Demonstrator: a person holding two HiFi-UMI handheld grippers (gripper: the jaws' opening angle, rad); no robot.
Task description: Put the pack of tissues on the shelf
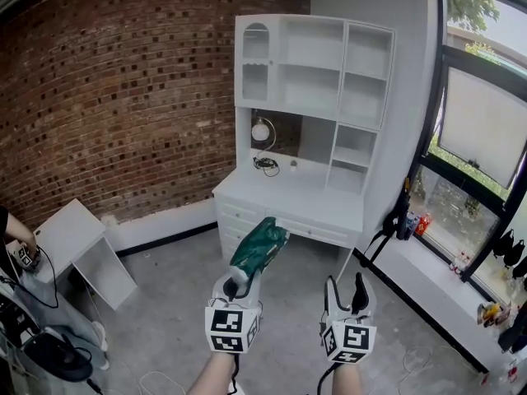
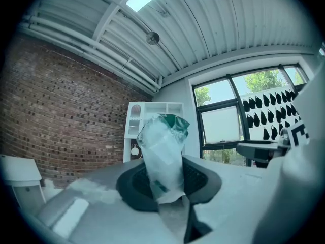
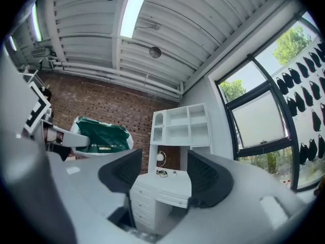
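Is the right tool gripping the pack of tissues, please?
No, the right tool stands open and empty; the left tool clamps the pack of tissues.

Green and white pack of tissues (image 1: 258, 249), white shelf (image 1: 310, 85), red-brown brick wall (image 1: 115, 89), grey floor (image 1: 173, 303)

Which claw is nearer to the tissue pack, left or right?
Left. The left claw grips the tissue pack by one end; the right claw is open and empty, apart from it to its right.
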